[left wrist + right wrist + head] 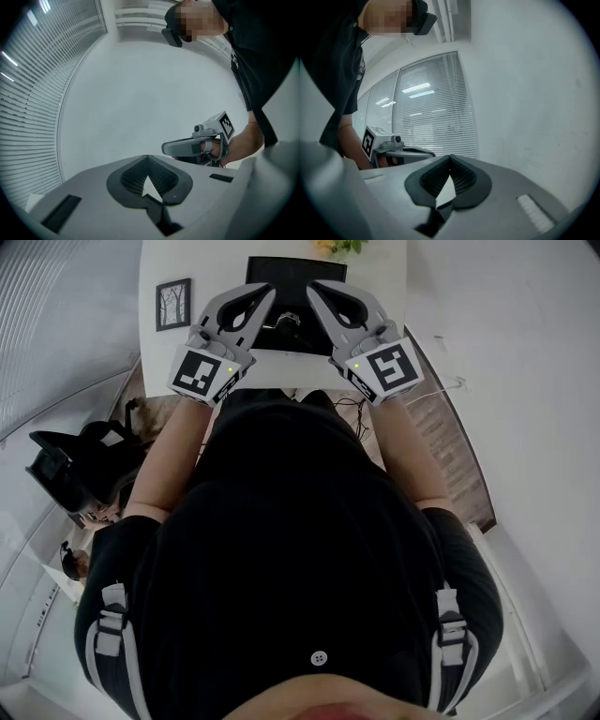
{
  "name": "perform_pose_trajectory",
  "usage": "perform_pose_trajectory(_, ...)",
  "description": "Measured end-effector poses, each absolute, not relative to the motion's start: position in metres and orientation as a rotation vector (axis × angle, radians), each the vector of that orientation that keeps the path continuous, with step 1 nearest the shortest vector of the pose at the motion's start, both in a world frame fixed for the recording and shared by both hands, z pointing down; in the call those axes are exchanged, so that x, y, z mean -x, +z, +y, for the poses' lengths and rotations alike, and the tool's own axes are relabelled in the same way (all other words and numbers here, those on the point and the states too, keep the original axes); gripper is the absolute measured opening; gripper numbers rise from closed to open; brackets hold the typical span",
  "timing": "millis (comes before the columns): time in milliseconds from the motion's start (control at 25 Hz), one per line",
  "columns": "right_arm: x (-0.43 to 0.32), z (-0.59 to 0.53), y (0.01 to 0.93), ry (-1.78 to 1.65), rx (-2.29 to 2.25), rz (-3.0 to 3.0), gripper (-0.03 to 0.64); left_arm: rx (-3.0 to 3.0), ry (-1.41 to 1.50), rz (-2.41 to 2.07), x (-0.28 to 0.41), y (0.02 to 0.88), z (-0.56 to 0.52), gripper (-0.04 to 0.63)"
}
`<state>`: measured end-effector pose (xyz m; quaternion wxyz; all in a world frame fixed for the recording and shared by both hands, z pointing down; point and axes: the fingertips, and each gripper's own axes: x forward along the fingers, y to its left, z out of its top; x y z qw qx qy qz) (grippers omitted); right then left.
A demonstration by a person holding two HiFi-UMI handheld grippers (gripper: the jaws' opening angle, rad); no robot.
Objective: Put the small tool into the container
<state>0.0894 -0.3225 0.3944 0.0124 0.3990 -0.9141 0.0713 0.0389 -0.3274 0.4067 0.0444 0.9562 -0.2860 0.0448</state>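
Currently held: nothing, in either gripper
Left gripper (267, 290): jaws closed tip to tip, empty; raised before chest
Right gripper (315, 285): jaws closed, empty; near left gripper, not touching
Container (272, 268): black; on far white table (178, 259)
Tool: possibly small dark thing (286, 322) within container's near part, between gripper tips; too small to tell
Frame (172, 304): left on table

We noted grey left gripper (265, 292), grey right gripper (317, 287), black-white square-patterned cubes (208, 371); black shirt (291, 549); white table (169, 259); black picture frame (173, 304).
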Motion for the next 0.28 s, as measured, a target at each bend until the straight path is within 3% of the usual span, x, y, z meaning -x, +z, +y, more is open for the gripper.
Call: perform_pose_trajectory(280, -0.0917, -0.324, 0.3954, 0.246, -1.252, -2.855, 0.012, -2.916, 0.147, -0.865, -0.0437, 0.4093, -0.3297, 0.006)
